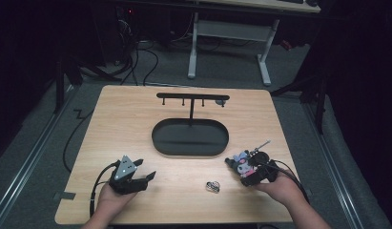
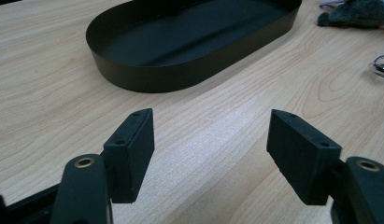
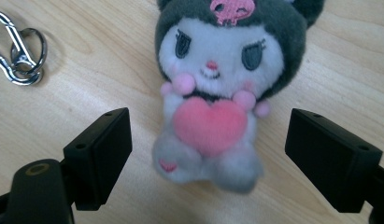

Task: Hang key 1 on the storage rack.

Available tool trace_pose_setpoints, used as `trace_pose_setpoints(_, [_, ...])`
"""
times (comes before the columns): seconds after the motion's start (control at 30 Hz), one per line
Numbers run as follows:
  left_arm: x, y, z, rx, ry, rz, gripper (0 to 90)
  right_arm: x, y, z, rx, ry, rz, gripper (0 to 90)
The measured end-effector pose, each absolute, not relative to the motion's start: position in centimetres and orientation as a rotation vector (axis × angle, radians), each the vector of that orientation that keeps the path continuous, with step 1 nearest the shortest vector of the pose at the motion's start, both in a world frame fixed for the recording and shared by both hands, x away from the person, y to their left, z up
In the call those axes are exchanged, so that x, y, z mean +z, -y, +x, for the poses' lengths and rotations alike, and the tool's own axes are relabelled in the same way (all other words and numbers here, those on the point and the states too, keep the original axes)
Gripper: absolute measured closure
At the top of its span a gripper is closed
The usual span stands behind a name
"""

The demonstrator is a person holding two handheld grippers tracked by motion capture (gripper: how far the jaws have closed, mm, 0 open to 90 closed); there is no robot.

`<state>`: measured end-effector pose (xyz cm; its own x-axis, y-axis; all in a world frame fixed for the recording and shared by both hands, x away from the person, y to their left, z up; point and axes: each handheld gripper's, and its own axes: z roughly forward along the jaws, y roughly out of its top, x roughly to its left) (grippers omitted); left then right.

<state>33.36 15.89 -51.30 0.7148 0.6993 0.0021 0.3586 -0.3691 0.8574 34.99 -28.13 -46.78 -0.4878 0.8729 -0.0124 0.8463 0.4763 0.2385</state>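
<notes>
A small plush toy [image 3: 217, 70] with a dark hood, white face and pink heart lies on the wooden table. Its lower body lies between the jaws of my right gripper [image 3: 213, 154], which stands open; the pads are clear of it on both sides. From above, the plush toy [image 1: 241, 163] lies at the table's right front, just ahead of the right gripper [image 1: 248, 171]. My left gripper [image 1: 145, 170] rests at the left front. It is open with nothing between its jaws [image 2: 210, 154] and points toward the black oval tray [image 2: 147, 77].
The black oval tray [image 1: 165, 138] sits mid-table and carries a T-shaped stand with hooks [image 1: 192, 98]. A metal clip with rings [image 1: 212, 186] lies between the two grippers, left of the plush [image 3: 19, 51]. The table's front edge is near both hands.
</notes>
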Motion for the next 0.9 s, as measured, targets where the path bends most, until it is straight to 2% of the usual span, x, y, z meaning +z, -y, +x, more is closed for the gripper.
trace_pose_setpoints(0.43, [-51.3,-15.6,33.1,0.467,-0.782,1.995,32.7,-48.1,27.1,36.0,0.235,-2.591,1.529,15.4])
trace_pose_setpoints(0.63, [-51.3,-15.6,33.2,0.468,-0.776,2.001,32.7,-48.4,27.9,35.9,0.222,-2.585,1.572,19.2])
trace_pose_setpoints(0.9, [-51.3,-15.6,33.1,0.464,-0.774,2.001,32.7,-48.5,28.1,35.5,0.274,-2.597,1.563,37.5])
